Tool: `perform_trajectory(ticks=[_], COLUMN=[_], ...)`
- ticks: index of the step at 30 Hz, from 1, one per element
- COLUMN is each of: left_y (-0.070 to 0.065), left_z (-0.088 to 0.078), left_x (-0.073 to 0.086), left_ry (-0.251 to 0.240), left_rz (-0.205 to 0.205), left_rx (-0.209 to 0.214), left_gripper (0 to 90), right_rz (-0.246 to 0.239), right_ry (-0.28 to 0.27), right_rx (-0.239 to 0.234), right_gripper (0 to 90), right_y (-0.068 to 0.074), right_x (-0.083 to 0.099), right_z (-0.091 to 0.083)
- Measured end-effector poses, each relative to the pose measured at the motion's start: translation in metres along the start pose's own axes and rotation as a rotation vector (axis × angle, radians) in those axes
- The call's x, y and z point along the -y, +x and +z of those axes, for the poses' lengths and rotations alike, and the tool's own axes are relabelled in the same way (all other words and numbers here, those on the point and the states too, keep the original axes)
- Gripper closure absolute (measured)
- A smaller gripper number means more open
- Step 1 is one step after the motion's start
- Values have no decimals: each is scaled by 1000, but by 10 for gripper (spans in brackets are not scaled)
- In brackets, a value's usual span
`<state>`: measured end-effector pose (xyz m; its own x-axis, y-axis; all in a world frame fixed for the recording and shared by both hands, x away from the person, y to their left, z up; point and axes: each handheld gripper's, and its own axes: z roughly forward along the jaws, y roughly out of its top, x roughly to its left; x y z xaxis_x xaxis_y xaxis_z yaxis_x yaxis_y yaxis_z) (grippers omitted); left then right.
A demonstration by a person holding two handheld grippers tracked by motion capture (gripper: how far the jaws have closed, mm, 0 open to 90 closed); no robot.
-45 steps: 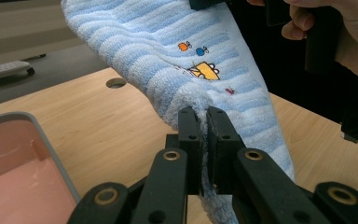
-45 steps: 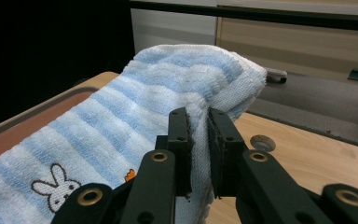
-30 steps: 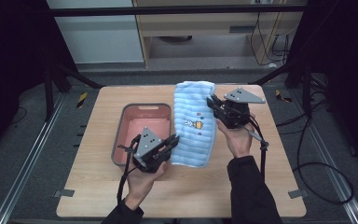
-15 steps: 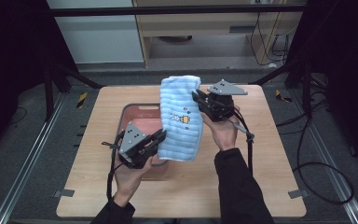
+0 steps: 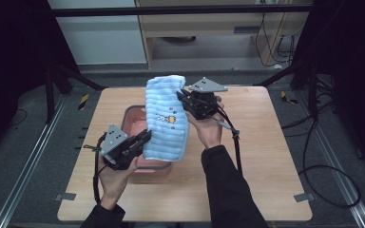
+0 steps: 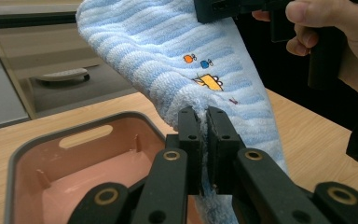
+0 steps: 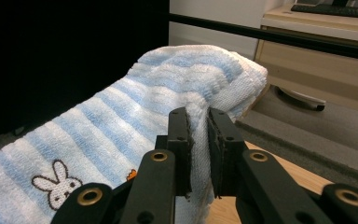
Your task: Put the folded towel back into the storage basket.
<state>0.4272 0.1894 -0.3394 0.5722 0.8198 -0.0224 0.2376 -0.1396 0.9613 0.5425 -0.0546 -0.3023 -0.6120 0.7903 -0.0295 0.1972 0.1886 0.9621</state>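
Left gripper (image 5: 145, 136) clamped near edge of towel (image 5: 165, 116); right gripper (image 5: 184, 96) pinched far edge. Towel hung stretched between both, above pink bin (image 5: 134, 112) — likely held taut to lower inside. Towel: soft ribbed terry, blue-white stripes, small embroidered animals. Bin: smooth plastic, rounded corners, on wooden table (image 5: 266, 156).

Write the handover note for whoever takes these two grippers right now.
Left gripper: shut on the near edge of the towel.
Right gripper: shut on the towel's far end.
Towel: held up between both, over the pink bin on the table.
Done: towel gripped and lifted off the table.
Left: probably lower it into the bin, then let go.
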Motion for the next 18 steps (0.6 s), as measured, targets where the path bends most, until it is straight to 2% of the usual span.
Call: perform_trajectory(ticks=[9,13,18], left_y=[17,24,31], left_z=[-6,-6,-4], left_x=[4,7,11], left_ry=[4,14,27], left_rz=[-11,-16,-24], left_rx=[-30,-43,-54], left_gripper=[854,853,853], right_rz=[-8,2,-7], right_ry=[0,4,11], right_rx=[-20,-26,-27], right_gripper=[805,805,804], right_y=[10,13,14], right_x=[-4,-2,2], right_z=[20,29,38])
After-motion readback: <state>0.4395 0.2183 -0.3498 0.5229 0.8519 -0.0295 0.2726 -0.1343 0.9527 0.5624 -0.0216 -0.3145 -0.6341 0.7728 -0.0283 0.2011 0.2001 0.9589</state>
